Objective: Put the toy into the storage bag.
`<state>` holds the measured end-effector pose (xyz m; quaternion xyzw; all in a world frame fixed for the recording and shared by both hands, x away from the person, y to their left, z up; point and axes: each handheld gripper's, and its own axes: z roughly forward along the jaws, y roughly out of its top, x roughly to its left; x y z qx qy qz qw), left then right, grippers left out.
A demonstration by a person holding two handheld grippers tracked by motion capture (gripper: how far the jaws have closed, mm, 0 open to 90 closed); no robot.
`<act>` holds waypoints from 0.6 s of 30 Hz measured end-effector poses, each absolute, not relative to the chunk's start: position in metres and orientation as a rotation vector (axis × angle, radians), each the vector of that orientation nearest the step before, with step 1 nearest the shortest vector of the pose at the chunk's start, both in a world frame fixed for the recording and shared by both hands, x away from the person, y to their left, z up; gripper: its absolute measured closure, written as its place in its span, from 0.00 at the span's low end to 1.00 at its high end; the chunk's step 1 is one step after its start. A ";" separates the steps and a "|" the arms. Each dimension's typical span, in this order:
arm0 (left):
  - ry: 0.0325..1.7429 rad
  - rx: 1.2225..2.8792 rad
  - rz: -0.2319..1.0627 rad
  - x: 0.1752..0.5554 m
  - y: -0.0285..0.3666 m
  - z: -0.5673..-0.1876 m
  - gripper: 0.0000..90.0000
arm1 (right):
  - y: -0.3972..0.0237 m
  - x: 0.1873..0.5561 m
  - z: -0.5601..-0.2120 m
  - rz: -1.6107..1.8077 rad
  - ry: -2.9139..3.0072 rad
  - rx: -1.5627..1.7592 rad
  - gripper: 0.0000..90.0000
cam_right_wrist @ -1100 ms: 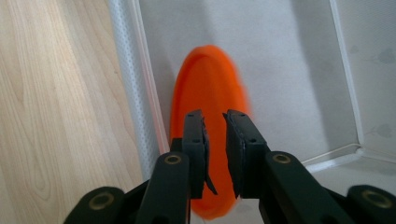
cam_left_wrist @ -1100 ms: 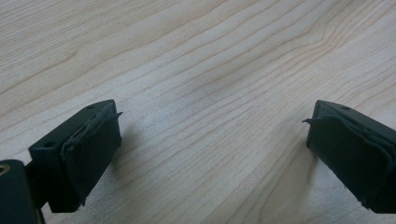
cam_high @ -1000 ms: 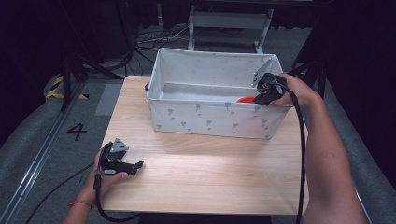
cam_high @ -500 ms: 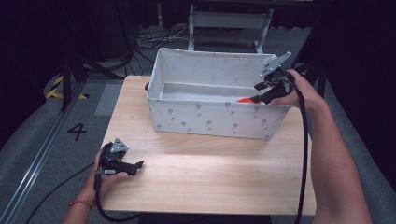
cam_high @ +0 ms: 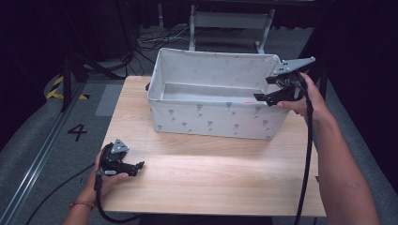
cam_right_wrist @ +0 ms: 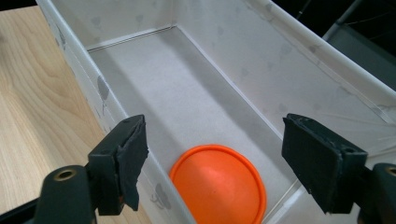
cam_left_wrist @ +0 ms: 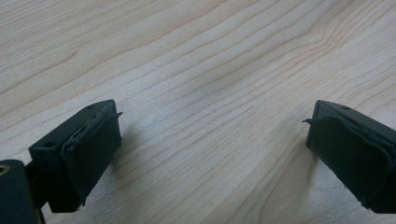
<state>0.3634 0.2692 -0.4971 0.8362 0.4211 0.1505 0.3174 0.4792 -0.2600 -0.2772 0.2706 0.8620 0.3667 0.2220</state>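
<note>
Disc dropped, now clear the box cleanly.
Lift your right gripper (cam_high: 271, 89) straight up past the box (cam_high: 213, 123) rim; its jaws have just been opening and stand spread, empty. The orange disc (cam_right_wrist: 218, 184) lies flat on the box floor, below and between them. Left gripper (cam_high: 133, 167) jaws spread, parked on the table (cam_high: 211, 178).

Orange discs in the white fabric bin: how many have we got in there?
1. The flat round orange disc lies on the floor of the white fabric bin, at its end below the open right gripper.
</note>
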 end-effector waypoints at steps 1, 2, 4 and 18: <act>1.108 2.201 0.396 0.363 0.269 -0.497 0.04 | -0.260 0.479 -0.277 1.013 2.382 0.748 0.25; 1.108 2.202 0.396 0.363 0.269 -0.497 0.04 | -0.262 0.473 -0.277 1.013 2.371 0.765 0.25; 1.108 2.201 0.396 0.363 0.269 -0.497 0.04 | -0.262 0.470 -0.276 1.009 2.364 0.771 0.25; 1.109 2.201 0.397 0.363 0.269 -0.497 0.04 | -0.270 0.417 -0.284 1.009 2.249 0.774 0.22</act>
